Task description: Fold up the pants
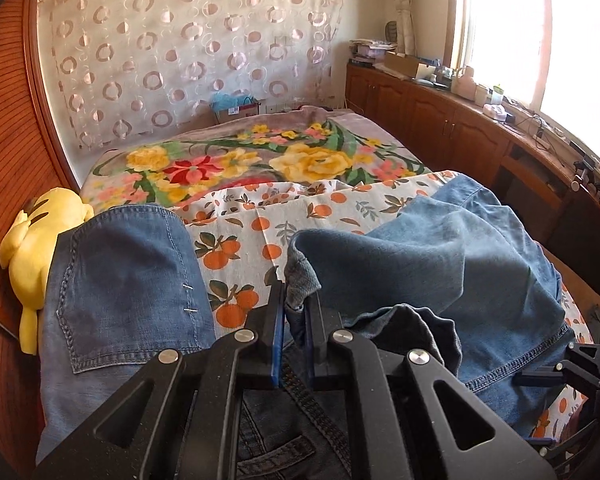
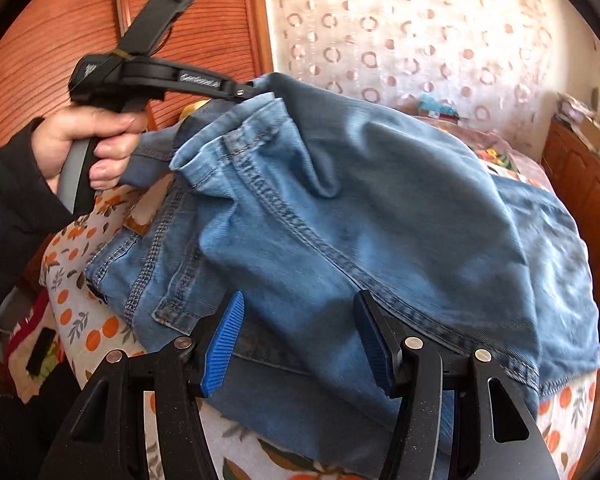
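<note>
Blue denim pants (image 1: 120, 280) lie on an orange-print sheet (image 1: 252, 240), back pocket up at the left. My left gripper (image 1: 296, 292) is shut on a bunched fold of the denim and holds one pant leg (image 1: 440, 256) lifted and draped to the right. In the right wrist view a hand (image 2: 96, 136) holds that left gripper (image 2: 246, 90), pinching the fabric up high. My right gripper (image 2: 300, 298) stands open over the lower part of the pants (image 2: 340, 200); its blue pads (image 2: 226, 340) are apart and the denim lies under them. It also shows at the right edge in the left wrist view as the right gripper (image 1: 572, 364).
A yellow plush toy (image 1: 40, 248) lies by the wooden panel (image 1: 4, 200) at the left. A floral blanket (image 1: 260, 160) covers the far bed. Wooden cabinets (image 1: 440, 120) with clutter run under the window at the right. A cardboard box (image 1: 236, 110) stands at the curtain.
</note>
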The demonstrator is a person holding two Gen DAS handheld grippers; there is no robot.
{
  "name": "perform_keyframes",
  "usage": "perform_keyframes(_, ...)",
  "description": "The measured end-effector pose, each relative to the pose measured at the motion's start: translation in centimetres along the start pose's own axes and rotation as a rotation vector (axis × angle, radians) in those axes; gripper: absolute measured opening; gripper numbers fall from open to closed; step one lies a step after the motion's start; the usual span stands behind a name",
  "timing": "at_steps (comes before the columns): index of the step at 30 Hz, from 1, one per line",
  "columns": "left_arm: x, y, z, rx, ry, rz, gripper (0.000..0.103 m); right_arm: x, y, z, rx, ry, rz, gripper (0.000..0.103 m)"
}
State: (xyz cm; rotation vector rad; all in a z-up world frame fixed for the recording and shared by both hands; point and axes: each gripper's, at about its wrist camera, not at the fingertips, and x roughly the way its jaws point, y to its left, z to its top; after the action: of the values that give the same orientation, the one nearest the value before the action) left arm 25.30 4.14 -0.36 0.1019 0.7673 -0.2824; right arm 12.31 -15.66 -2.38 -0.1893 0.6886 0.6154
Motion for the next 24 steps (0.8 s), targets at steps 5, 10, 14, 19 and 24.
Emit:
perform_keyframes(5,-0.2,-0.1,-0.1,0.004,0.001,-0.01,0.009,1.0,0.1,0.0,-0.017,0.001,-0.012,0.024)
perform_keyframes(10,-1.5,0.1,0.0,0.005,-0.017,-0.03,0.009,0.1,0.4,-0.4,-0.021,-0.033,0.016,0.003)
perform_keyframes(14,-4.6,1.1,0.3,-0.021,-0.072,-0.035,0.008,-3.3,-0.3,-0.9,-0.009,-0.094,0.053,0.003)
perform_keyframes(19,-7.8,2.9,-1.1,-0.055,-0.11,-0.022,0.008,-6.3,-0.7,-1.8,0.007,-0.121,0.097,0.002)
perform_keyframes(24,-6.9,4.0,-4.0,-0.081,-0.06,0.005,0.008,-6.2,0.9,-2.9,-0.021,-0.092,0.131,0.003)
